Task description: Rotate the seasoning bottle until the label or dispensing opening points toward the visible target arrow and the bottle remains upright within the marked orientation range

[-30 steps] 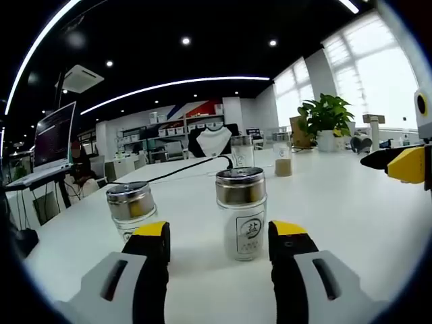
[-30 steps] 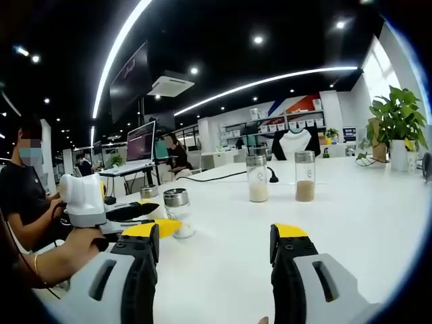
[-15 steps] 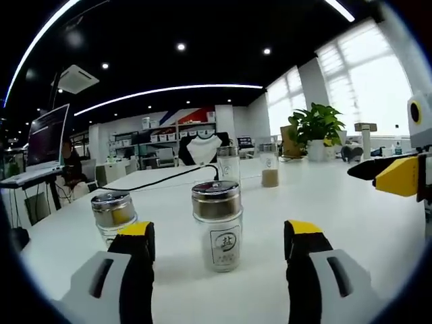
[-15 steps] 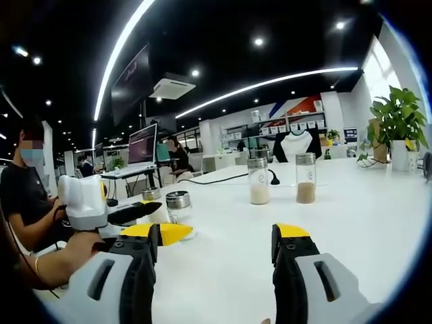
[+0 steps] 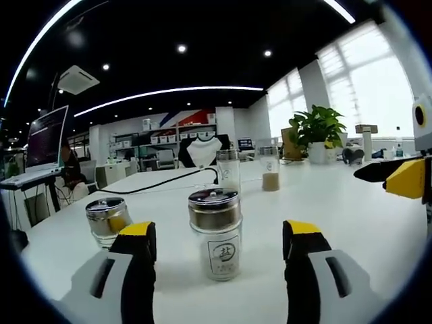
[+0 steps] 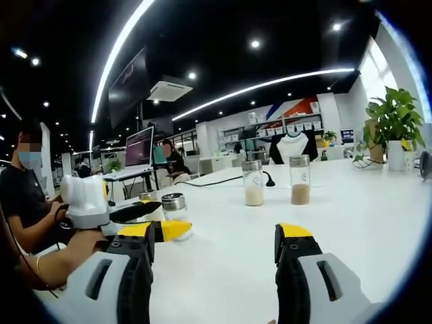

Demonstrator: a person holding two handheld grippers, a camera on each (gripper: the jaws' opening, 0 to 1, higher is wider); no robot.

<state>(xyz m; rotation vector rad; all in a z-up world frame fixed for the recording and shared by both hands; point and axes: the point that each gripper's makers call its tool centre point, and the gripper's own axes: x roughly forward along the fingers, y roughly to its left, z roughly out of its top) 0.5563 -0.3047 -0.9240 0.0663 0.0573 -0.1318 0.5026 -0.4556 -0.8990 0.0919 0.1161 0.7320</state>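
The bottle (image 5: 216, 233) stands straight up on the white worktop (image 5: 351, 202), its label facing the left gripper (image 5: 219, 246). That gripper's fingers (image 5: 138, 239) are wide apart with the bottle between them but not touched, likely so they can close on it and turn it. No arrow can be seen. A second jar (image 5: 106, 219) sits just beside. The right gripper (image 6: 216, 250) waits off to the side, its fingers wide and holding nothing.

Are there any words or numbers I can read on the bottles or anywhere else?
Seasoning bottle between the left tongs: a label with a round mark and small print, too blurred to read.
Far bottles: labels too small to read.
Monitor: screen text too small to read.
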